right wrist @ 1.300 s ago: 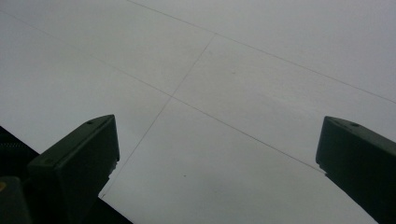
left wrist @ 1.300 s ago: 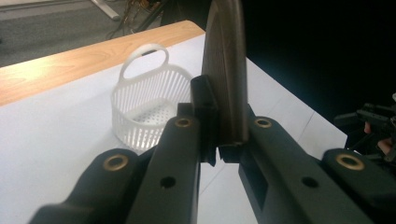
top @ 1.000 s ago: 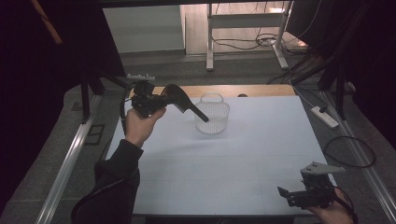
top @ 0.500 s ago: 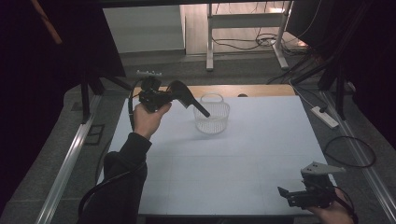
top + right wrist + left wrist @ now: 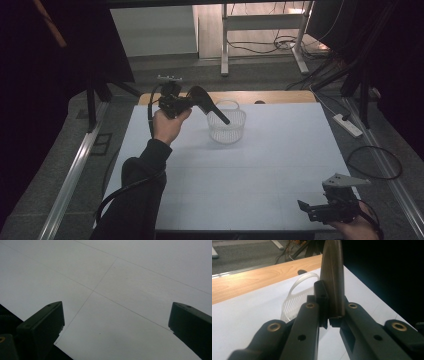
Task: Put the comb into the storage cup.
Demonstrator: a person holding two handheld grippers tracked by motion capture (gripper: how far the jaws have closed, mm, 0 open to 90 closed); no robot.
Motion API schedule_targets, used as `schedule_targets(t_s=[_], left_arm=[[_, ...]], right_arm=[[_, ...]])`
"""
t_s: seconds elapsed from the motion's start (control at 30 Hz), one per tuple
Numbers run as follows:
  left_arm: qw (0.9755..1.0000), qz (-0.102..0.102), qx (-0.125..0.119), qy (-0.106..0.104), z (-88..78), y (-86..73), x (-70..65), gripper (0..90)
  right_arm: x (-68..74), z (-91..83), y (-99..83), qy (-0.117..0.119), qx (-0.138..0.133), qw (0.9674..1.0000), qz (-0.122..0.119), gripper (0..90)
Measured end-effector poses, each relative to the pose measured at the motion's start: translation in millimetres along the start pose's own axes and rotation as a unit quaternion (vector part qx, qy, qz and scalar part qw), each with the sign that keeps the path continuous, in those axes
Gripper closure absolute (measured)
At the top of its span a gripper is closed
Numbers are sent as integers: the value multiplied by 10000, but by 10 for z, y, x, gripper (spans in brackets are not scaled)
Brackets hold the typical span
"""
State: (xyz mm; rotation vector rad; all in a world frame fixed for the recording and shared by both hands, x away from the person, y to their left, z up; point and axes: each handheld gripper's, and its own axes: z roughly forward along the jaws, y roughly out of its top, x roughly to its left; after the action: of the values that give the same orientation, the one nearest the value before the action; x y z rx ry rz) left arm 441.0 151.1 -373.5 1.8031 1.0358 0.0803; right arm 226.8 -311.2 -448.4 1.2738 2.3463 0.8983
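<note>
Near the far edge of the table point(image 5: 240, 170), left of its middle, we are holding the left gripper point(image 5: 192, 103) above the white surface with its jaws clamped together on a dark, flat-bladed utensil point(image 5: 210, 104). In the left gripper view the utensil's point(image 5: 333, 277) blade is rising upright between the two jaws, pinched at its lower end. Its long dark end is slanting down over the rim of a clear ribbed basket point(image 5: 226, 125), which is standing near the middle of the far edge. At the near right corner, we are keeping the right gripper point(image 5: 312, 209) low over the bare surface, its jaws standing wide apart with nothing between them.
</note>
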Motion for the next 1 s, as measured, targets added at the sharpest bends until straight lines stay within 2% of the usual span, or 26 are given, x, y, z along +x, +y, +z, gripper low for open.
schedule_targets(t_s=[0.57,1.0], left_arm=[[9998,-198,79,24,377,-78,50,873],[9987,-505,46,-38,589,-208,123,873]], right_arm=[[-7,-1,-2,34,-3,10000,7,12],[-10,-2,-4,59,-11,10000,9,14]])
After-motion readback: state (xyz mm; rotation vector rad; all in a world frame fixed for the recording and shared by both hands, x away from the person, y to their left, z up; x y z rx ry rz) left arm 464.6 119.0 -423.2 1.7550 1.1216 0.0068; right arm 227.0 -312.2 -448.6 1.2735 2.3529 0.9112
